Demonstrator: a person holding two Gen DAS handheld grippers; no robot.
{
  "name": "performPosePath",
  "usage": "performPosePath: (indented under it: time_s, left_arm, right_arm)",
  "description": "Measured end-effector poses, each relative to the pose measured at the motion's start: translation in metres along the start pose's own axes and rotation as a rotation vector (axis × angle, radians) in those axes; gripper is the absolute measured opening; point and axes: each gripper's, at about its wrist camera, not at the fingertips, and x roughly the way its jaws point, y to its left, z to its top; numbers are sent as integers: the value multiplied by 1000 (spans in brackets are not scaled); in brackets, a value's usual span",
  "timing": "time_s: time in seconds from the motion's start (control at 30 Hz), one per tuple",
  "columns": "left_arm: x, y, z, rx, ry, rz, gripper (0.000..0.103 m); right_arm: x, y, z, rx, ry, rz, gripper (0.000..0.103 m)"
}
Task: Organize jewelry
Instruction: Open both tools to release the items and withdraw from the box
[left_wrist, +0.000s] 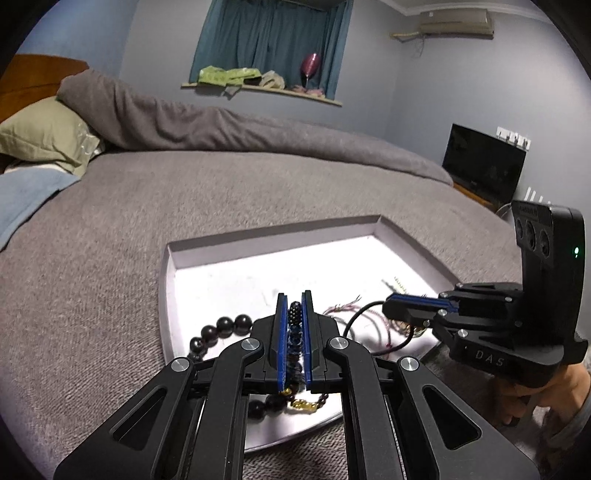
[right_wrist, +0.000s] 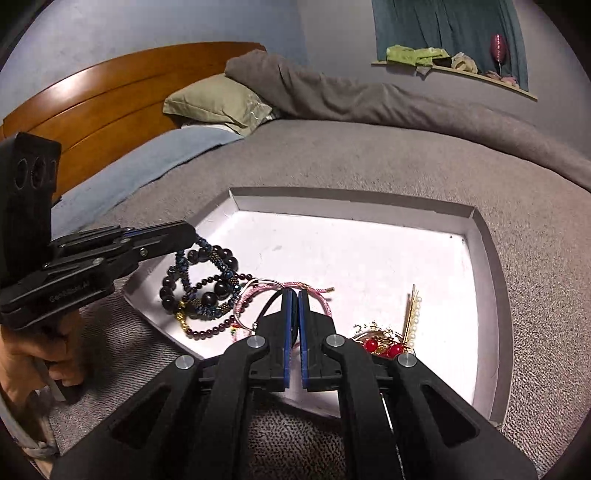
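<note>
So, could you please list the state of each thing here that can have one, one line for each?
Left tongs: shut on the blue beaded bracelet.
Right tongs: shut on a black cord.
White tray: lying on the bed, no lid, jewelry inside.
Black bead bracelet: lying in the tray, tangled with other strands.
Pearl hairpin: lying flat in the tray.
Curtain: drawn shut.
Television: screen dark.
</note>
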Motion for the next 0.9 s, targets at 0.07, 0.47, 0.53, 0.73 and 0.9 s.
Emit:
performPosePath:
  time_s: [0.07, 0.47, 0.53, 0.73, 0.9]
  left_arm:
    - [3, 0, -2, 4, 13, 6, 8]
    - [-7, 0, -5, 10, -14, 52, 65]
    - [-11, 0, -6, 14, -26, 51, 73]
    - [-21, 0, -9, 15, -45, 60, 85]
    - [-32, -1, -11, 3, -82, 88, 94]
  right_arm:
    - [3, -1, 1, 2, 8, -6, 3]
    - [0, 5, 0, -34, -1, -42, 40]
    - [-5, 5, -1, -40, -22, -41, 40]
    - [-24, 5, -3, -30, -95, -54, 46]
    - [-43, 4, -11, -6, -153, -81, 64]
